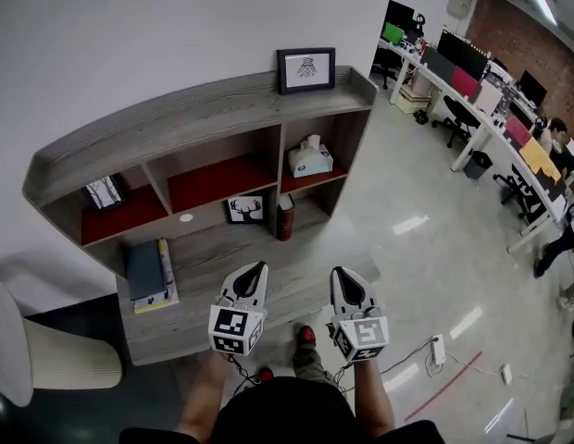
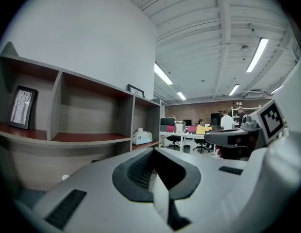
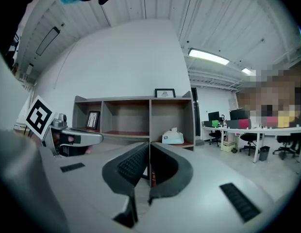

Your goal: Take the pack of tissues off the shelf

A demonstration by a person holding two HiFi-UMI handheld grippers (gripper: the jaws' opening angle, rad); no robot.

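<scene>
The pack of tissues (image 1: 310, 160) is a pale box with a tissue sticking up; it sits on the red shelf board in the right upper compartment of the grey shelf unit (image 1: 204, 118). It also shows small in the left gripper view (image 2: 142, 137) and in the right gripper view (image 3: 173, 137). My left gripper (image 1: 256, 270) and right gripper (image 1: 342, 274) are side by side in front of the shelf's low front step, well short of the tissues. Both have their jaws together with nothing between them.
A framed picture (image 1: 305, 69) stands on the shelf top. A small frame (image 1: 105, 192) is in the left compartment, a deer picture (image 1: 244, 209) and a red bottle (image 1: 285, 218) lower down, books (image 1: 148, 274) on the step. Desks and chairs (image 1: 481, 100) run along the right; a power strip (image 1: 438, 349) lies on the floor.
</scene>
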